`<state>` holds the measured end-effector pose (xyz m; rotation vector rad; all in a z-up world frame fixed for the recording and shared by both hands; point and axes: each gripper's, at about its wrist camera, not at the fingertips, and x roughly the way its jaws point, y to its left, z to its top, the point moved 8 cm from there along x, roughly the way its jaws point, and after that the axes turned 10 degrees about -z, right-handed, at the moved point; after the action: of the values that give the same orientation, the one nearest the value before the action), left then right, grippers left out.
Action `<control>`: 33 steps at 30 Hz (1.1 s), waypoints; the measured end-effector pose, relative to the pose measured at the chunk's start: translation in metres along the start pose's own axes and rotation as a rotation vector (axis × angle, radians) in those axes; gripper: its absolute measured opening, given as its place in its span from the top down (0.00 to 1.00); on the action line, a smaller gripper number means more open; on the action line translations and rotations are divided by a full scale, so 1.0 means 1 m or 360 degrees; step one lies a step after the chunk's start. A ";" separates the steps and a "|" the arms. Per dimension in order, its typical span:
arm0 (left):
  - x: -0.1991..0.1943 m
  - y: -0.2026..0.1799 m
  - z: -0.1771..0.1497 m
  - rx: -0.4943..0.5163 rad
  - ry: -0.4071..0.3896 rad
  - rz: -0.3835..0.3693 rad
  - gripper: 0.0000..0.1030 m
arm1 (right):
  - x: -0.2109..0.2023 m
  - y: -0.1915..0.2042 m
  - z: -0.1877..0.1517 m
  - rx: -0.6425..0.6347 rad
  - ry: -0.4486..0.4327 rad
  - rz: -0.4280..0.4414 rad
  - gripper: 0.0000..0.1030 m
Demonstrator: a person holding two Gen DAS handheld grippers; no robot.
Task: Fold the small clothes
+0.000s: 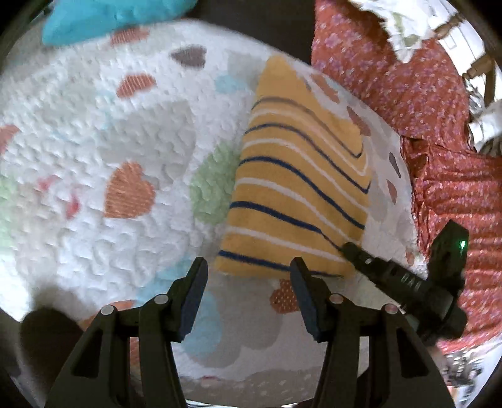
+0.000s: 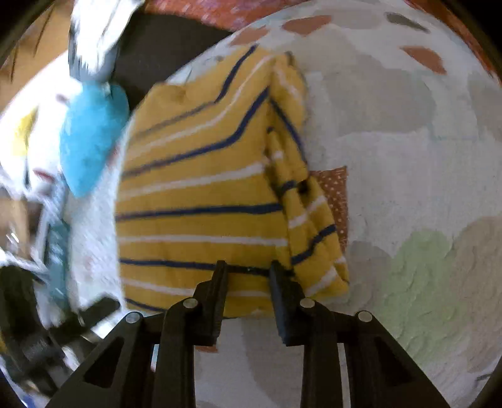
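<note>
1. Left gripper (image 1: 249, 293) half open, empty, hovering just short of the yellow striped garment (image 1: 298, 188).
2. Right gripper (image 2: 248, 296) narrowly parted at the garment's near edge; grip on cloth unclear.
3. Garment folded, lying on the heart-print blanket (image 1: 94, 131).
4. Beyond, a blue cloth (image 1: 94, 18).
5. Risk: fold slipping open if only the top layer is caught.

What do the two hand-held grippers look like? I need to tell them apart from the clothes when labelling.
Both are matte black plastic. The left gripper has two flat wedge fingers on angular arms with triangular cut-outs and round silver pins. The right gripper is built the same; seen from the left camera, its body carries a small green light. No cables or sleeves show.
</note>
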<state>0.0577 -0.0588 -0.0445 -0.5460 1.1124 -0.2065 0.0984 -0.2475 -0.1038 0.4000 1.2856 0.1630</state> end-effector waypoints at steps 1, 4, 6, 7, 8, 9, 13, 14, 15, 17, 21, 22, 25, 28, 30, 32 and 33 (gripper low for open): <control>-0.008 -0.002 0.000 0.0031 -0.0033 0.0027 0.49 | -0.006 -0.002 0.000 0.0032 -0.0006 0.0009 0.71; -0.037 -0.016 0.000 0.0154 -0.0188 0.0143 0.48 | -0.038 0.000 -0.001 -0.0023 -0.0117 -0.0021 0.64; -0.058 -0.027 0.000 0.0233 -0.0307 0.0233 0.47 | -0.058 0.000 -0.007 -0.0057 -0.0203 -0.0063 0.56; -0.066 -0.032 0.000 0.0264 -0.0354 0.0266 0.46 | -0.068 0.000 -0.010 -0.0059 -0.0244 -0.0078 0.52; -0.078 -0.039 -0.002 0.0306 -0.0425 0.0312 0.42 | -0.079 -0.003 -0.015 -0.0057 -0.0284 -0.0090 0.51; -0.087 -0.045 -0.002 0.0334 -0.0482 0.0350 0.36 | -0.088 -0.006 -0.019 -0.0053 -0.0318 -0.0106 0.49; -0.131 -0.072 -0.007 0.0466 -0.0799 0.0498 0.12 | -0.116 -0.009 -0.035 -0.0061 -0.0436 -0.0195 0.47; -0.145 -0.081 -0.011 0.0498 -0.0894 0.0521 0.04 | -0.121 -0.007 -0.041 -0.0087 -0.0462 -0.0233 0.47; -0.155 -0.086 -0.013 0.0517 -0.0949 0.0529 0.00 | -0.125 -0.007 -0.045 -0.0104 -0.0478 -0.0255 0.45; -0.174 -0.098 -0.019 0.0555 -0.1039 0.0532 0.00 | -0.132 -0.007 -0.056 -0.0137 -0.0506 -0.0295 0.42; -0.191 -0.108 -0.028 0.0578 -0.1065 0.0602 0.00 | -0.140 0.000 -0.079 -0.0173 -0.0523 -0.0333 0.37; -0.193 -0.108 -0.030 0.0581 -0.1059 0.0630 0.00 | -0.141 0.002 -0.083 -0.0183 -0.0523 -0.0344 0.37; -0.188 -0.108 -0.039 0.0588 -0.0972 0.0598 0.00 | -0.144 0.006 -0.097 -0.0233 -0.0530 -0.0397 0.35; -0.174 -0.103 -0.050 0.0544 -0.0845 0.0519 0.00 | -0.148 0.008 -0.106 -0.0259 -0.0533 -0.0429 0.33; -0.161 -0.098 -0.057 0.0521 -0.0759 0.0496 0.00 | -0.148 0.010 -0.110 -0.0274 -0.0532 -0.0439 0.30; -0.147 -0.091 -0.060 0.0497 -0.0666 0.0477 0.00 | -0.145 0.012 -0.112 -0.0295 -0.0525 -0.0467 0.29; -0.142 -0.089 -0.063 0.0486 -0.0638 0.0471 0.00 | -0.142 0.012 -0.113 -0.0300 -0.0513 -0.0481 0.29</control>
<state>-0.0509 -0.0938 0.0929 -0.1349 0.7397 -0.0050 -0.0482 -0.2622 0.0028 0.0625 0.9879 -0.0363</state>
